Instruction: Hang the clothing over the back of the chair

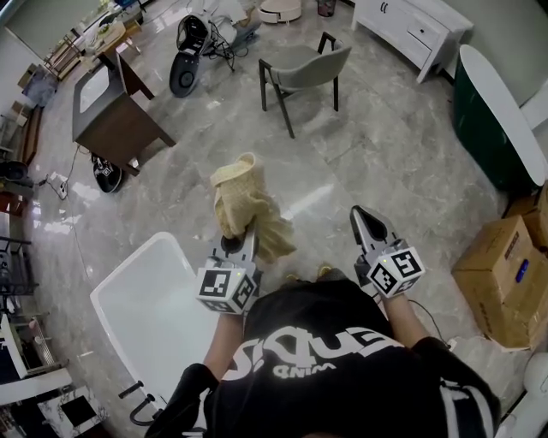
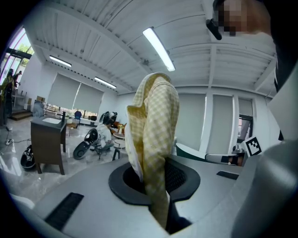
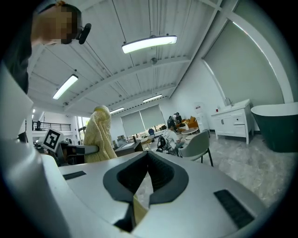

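Note:
A pale yellow checked garment hangs bunched from my left gripper, which is shut on it. In the left gripper view the cloth rises from between the pads and droops over them. The grey chair stands well ahead across the marble floor with its back turned toward me; it also shows in the right gripper view. My right gripper is held level to the right of the left one, with its jaws together and nothing in them. From that view the hanging garment is at the left.
A dark wooden cabinet stands at the far left, with a black appliance and cables behind it. A white tub is close at my left. Cardboard boxes sit at the right, below a dark green bathtub and a white dresser.

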`<state>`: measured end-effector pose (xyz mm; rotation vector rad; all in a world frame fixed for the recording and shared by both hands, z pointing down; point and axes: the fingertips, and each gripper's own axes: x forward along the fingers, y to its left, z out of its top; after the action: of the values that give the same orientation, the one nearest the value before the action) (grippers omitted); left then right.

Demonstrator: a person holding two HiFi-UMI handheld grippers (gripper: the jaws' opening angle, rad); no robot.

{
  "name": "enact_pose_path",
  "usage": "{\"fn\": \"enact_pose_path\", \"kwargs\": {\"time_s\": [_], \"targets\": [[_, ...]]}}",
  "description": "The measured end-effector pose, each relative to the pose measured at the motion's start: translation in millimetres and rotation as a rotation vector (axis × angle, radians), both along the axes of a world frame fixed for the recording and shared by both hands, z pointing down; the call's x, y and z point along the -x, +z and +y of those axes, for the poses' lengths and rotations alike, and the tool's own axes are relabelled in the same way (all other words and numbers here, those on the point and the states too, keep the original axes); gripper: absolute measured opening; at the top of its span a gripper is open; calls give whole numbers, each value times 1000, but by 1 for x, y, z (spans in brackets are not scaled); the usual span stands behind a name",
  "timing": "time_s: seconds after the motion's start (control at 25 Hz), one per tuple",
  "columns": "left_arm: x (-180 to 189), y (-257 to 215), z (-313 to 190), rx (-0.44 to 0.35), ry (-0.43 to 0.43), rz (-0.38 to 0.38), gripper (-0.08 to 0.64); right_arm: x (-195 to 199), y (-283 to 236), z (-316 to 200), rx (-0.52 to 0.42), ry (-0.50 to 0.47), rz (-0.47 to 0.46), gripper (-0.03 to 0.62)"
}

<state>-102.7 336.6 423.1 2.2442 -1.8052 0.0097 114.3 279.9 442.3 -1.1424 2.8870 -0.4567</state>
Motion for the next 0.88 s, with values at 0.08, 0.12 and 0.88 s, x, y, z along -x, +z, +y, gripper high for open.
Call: {"fn": "enact_pose_path", "kwargs": {"time_s": [0.08,0.12,0.88], "targets": [[8,4,2,3,9,1,54,1,1,4,-2,30,3,14],[13,5,2,1,13,0,54,3,2,4,-3,46,3,14],[54,21,-47,-3,46,15,54,36,21,-40,10,115,32,14]]}}
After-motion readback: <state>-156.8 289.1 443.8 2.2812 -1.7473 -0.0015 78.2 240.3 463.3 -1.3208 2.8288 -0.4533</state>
